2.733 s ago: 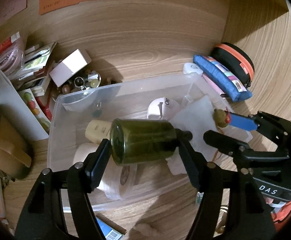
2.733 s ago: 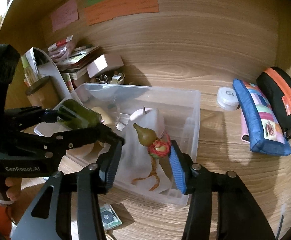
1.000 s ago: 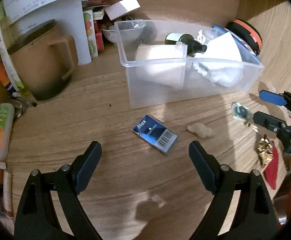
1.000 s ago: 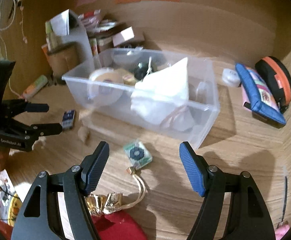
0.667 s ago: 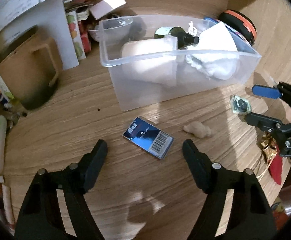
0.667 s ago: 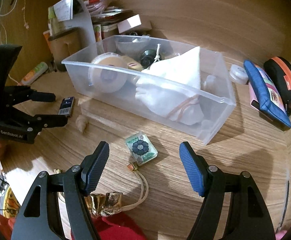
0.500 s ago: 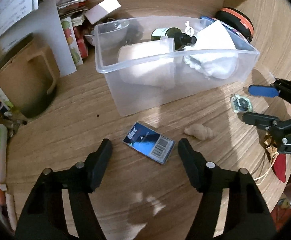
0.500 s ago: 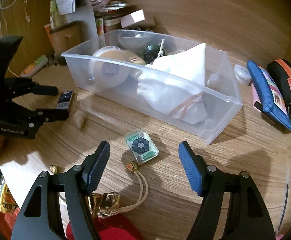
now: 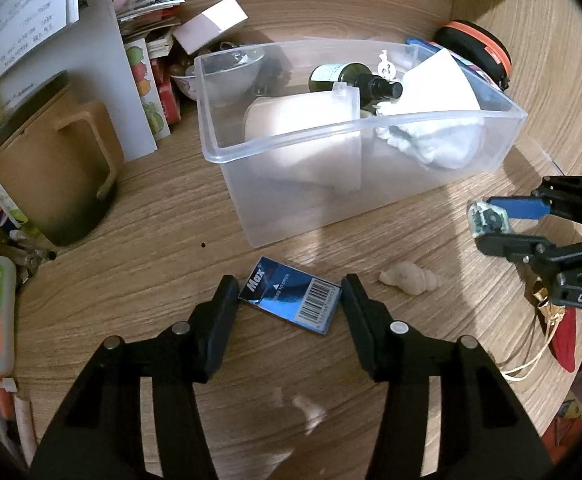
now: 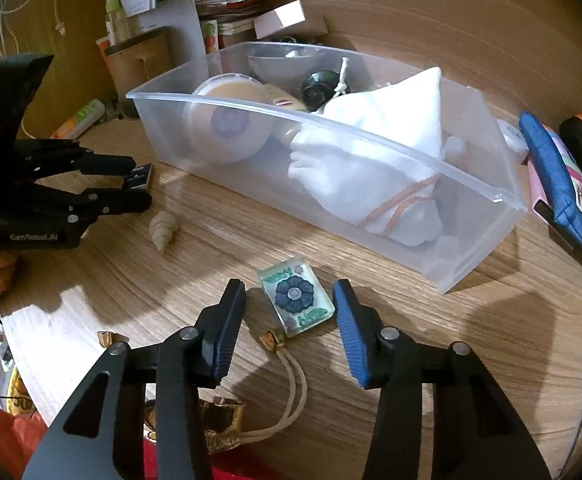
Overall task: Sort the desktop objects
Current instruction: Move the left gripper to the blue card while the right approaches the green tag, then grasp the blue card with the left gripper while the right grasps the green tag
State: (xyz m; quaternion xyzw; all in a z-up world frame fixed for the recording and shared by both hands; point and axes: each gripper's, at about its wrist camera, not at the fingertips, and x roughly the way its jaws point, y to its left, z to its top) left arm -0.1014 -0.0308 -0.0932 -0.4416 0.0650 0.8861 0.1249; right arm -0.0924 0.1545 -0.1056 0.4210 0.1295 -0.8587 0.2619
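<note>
Blue box lay flat on the desk betw. the left gripper pads; jaws had just been closing, pads level w/ the box ends, contact can't be told. Flower charm lay betw. the right gripper pads, jaws likewise closing, small gaps both sides, not yet gripped. Clear bin stood just ahead of both grippers. Shell lay right of the left gripper.

Ahead of both my grippers the clear bin blocks the way forward. Bare desk lies open between it and the brown jug. A shell sits on the strip between my hands.
</note>
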